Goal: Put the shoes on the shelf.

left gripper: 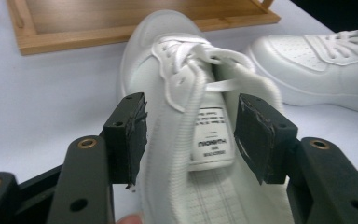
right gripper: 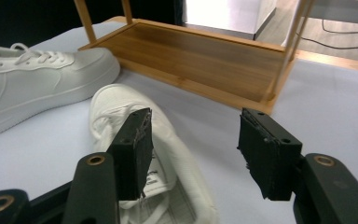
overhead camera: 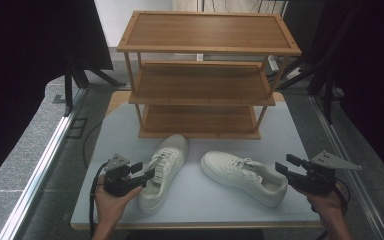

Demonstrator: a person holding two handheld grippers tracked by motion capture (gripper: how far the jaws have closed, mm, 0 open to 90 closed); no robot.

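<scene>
Two white sneakers lie on the pale table (overhead camera: 205, 200) in front of a bamboo shoe rack (overhead camera: 200, 85). The left sneaker (overhead camera: 172, 150) points its toe at the rack. My left gripper (overhead camera: 147, 171) stands open at its heel end. In the left gripper view the left gripper (left gripper: 191, 135) has the tongue and one collar wall of that sneaker (left gripper: 168, 70) between its jaws, pads apart from them. The right sneaker (overhead camera: 242, 175) lies slanted, heel toward my right gripper (overhead camera: 286, 164). That right gripper (right gripper: 193, 149) is open just above the heel of the right sneaker (right gripper: 116, 102), holding nothing.
The rack has three wooden shelves with nothing on them; its bottom shelf (right gripper: 200, 56) sits just behind the sneakers' toes. A metal rail (overhead camera: 40, 170) runs along the table's left side, and dark stands rise at both sides. Cables trail from both grippers.
</scene>
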